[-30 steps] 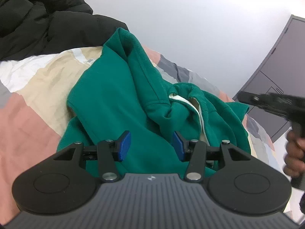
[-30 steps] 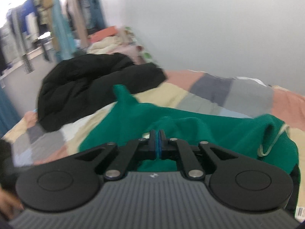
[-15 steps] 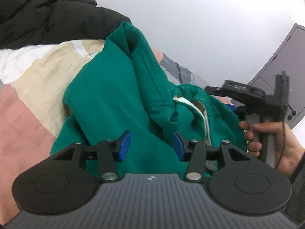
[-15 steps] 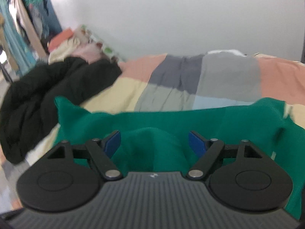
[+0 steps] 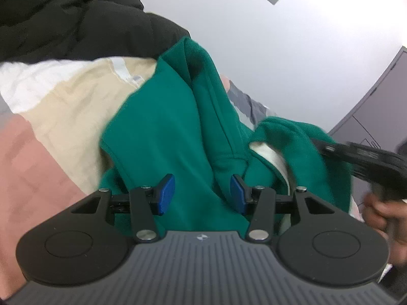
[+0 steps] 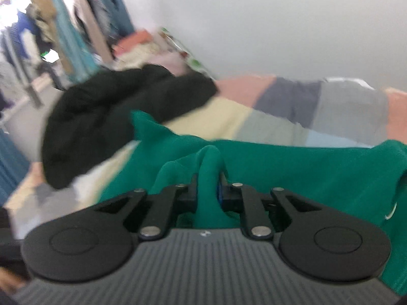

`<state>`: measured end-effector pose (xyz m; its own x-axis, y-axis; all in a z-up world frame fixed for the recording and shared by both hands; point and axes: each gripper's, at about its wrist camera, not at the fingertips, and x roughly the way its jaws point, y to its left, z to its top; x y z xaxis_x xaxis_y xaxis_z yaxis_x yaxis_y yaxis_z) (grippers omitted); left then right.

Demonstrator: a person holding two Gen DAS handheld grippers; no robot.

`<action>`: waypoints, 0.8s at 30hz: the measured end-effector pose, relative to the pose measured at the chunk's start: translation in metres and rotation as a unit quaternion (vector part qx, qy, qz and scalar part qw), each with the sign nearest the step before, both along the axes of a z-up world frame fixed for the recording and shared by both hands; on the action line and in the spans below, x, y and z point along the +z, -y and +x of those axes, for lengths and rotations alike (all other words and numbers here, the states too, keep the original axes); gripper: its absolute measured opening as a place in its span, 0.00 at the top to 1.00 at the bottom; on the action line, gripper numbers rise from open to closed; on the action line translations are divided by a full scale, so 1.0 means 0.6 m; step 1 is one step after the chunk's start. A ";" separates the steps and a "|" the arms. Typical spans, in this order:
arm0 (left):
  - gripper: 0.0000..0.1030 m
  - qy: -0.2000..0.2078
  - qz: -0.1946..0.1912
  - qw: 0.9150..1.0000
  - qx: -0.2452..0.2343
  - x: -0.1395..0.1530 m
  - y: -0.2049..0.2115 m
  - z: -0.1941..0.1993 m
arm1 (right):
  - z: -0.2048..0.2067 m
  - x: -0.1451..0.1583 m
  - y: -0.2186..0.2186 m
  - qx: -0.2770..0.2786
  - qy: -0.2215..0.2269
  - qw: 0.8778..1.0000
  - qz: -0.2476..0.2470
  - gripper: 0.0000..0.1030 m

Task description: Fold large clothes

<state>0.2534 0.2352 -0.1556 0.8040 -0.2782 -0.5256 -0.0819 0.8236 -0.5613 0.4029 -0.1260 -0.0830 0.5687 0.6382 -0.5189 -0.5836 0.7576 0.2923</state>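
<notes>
The green hoodie is lying crumpled on the patchwork bed. The right gripper is closing, pinching a fold of it, while the left gripper is hovering half open above the cloth, gripping nothing.

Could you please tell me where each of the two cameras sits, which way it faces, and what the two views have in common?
Left wrist: sits on the left gripper, looking down along its open jaws at the green hoodie on the patchwork bedspread; the right gripper and the hand holding it show at the right edge.
Right wrist: sits on the right gripper, facing across the bed toward the wall; its jaws are closing on a pinched fold of hoodie.
Shared: the hoodie, the black jacket, the bedspread and the white wall.
</notes>
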 end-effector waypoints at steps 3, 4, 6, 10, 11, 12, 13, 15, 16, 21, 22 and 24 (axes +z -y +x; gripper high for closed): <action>0.47 0.008 0.001 1.000 0.011 0.011 -0.009 -0.008 | -0.055 0.032 0.021 0.033 0.010 0.999 0.024 0.86; 0.47 0.011 0.001 1.000 0.015 0.015 -0.010 -0.011 | -0.074 0.041 0.027 0.045 0.012 0.998 0.033 0.86; 0.47 0.016 0.002 1.000 0.022 0.022 -0.014 -0.018 | -0.114 0.056 0.039 0.071 0.014 0.996 0.044 0.86; 0.47 0.027 0.007 0.999 0.031 0.035 -0.018 -0.034 | -0.193 0.066 0.045 0.128 0.018 0.991 0.033 0.86; 0.47 0.028 0.008 0.999 0.032 0.037 -0.018 -0.038 | -0.214 0.065 0.044 0.143 0.017 0.989 0.024 0.86; 0.47 0.028 0.009 0.999 0.033 0.038 -0.018 -0.040 | -0.238 0.062 0.041 0.160 0.022 0.987 0.006 0.86; 0.47 0.029 0.009 0.999 0.032 0.040 -0.017 -0.044 | -0.256 0.057 0.037 0.173 0.025 0.984 -0.010 0.86; 0.47 0.032 0.011 0.999 0.027 0.045 -0.013 -0.052 | -0.286 0.041 0.030 0.195 0.020 0.980 -0.041 0.86; 0.47 0.033 0.014 0.999 0.023 0.047 -0.009 -0.056 | -0.298 0.030 0.026 0.203 0.015 0.978 -0.056 0.86; 0.47 0.039 0.021 0.999 -0.012 0.056 0.019 -0.073 | -0.332 -0.015 0.026 0.206 -0.003 0.974 -0.097 0.78; 0.47 0.041 0.023 0.999 -0.022 0.057 0.026 -0.077 | -0.331 -0.017 0.030 0.201 -0.011 0.975 -0.097 0.71; 0.47 0.047 0.029 0.998 -0.041 0.060 0.040 -0.084 | -0.327 -0.015 0.037 0.192 -0.020 0.977 -0.090 0.63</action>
<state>0.2031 0.2115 -0.1194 0.8264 -0.3156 -0.4663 0.0371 0.8569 -0.5142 0.2066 -0.1485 -0.0922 0.2830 0.6971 -0.6588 -0.8258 0.5265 0.2023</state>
